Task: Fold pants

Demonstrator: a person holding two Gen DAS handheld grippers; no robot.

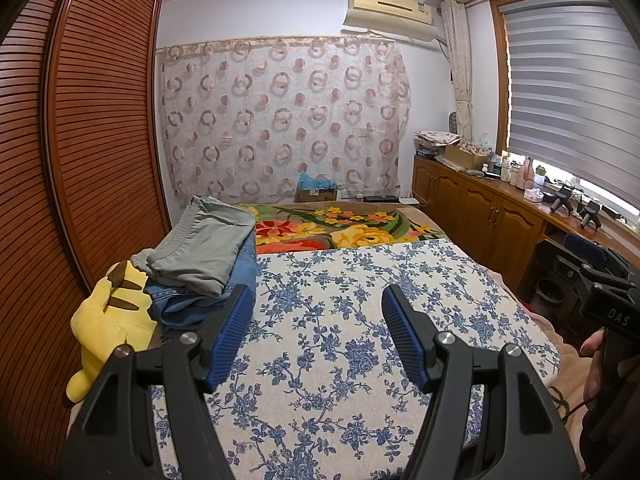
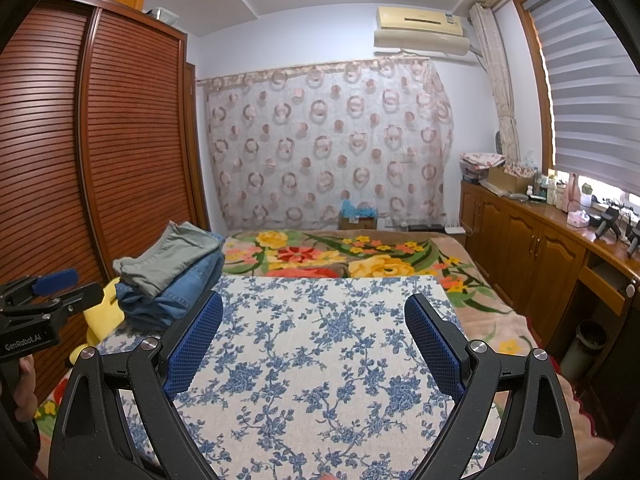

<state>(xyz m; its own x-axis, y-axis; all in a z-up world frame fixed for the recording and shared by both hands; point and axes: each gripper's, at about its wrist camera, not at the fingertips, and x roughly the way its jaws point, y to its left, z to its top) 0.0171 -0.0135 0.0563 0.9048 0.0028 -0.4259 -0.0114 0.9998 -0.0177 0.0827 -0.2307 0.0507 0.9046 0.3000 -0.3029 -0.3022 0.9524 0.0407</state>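
Home bedroom: bed (image 1: 360,320), wardrobe (image 1: 100,140), curtains (image 1: 280,120).

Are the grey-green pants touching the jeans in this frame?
Touching. The left wrist view shows the grey-green pants lying directly on the folded jeans, with no gap; the right wrist view agrees.

1. Grey-green pants (image 1: 204,242) – plain, folded.
2. Blue denim jeans (image 1: 208,296) – faded wash.
3. Plush toy (image 1: 108,320) – yellow, brown stripes.
4. Cloth (image 1: 340,320) – cream, blue floral print.
5. Blanket (image 1: 344,228) – red, yellow, orange flowers, green leaves.
6. Left hand-held gripper (image 1: 318,336) and right hand-held gripper (image 2: 314,344) – black, blue pads.
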